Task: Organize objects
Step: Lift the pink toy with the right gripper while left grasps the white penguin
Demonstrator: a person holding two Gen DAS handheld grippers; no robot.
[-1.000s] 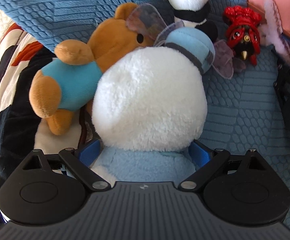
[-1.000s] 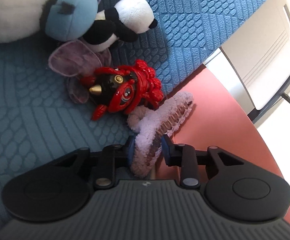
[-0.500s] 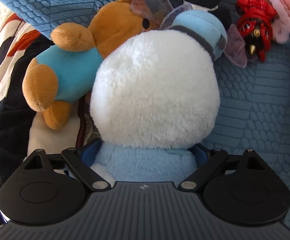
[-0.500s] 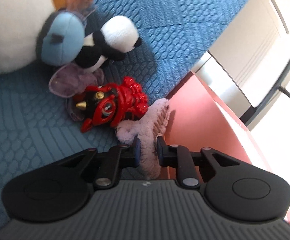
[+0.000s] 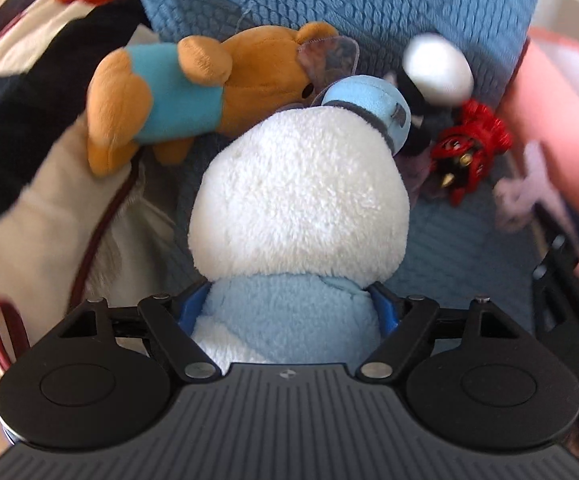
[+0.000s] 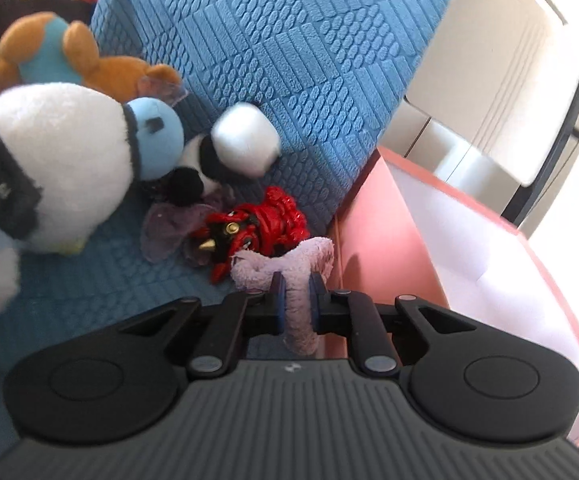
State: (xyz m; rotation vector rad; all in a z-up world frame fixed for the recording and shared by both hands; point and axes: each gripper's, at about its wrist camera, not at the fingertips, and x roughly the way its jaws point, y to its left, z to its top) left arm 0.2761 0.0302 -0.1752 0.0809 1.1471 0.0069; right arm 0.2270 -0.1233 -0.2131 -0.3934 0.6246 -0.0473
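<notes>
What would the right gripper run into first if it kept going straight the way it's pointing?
Probably the red toy figure. The right gripper is shut on a fuzzy lilac hair claw, and the figure lies just beyond the claw's tip on the blue cushion. Depth is hard to judge; the pink box sits close alongside.

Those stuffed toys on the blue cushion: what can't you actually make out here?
- Panda: face blurred in both views.
- Big white plush: front turned away in the left wrist view; the left gripper covers its base.
- Fuzzy pink clip: lower end hidden behind the right gripper.
- Pink box: cut off by the frame edge.
</notes>
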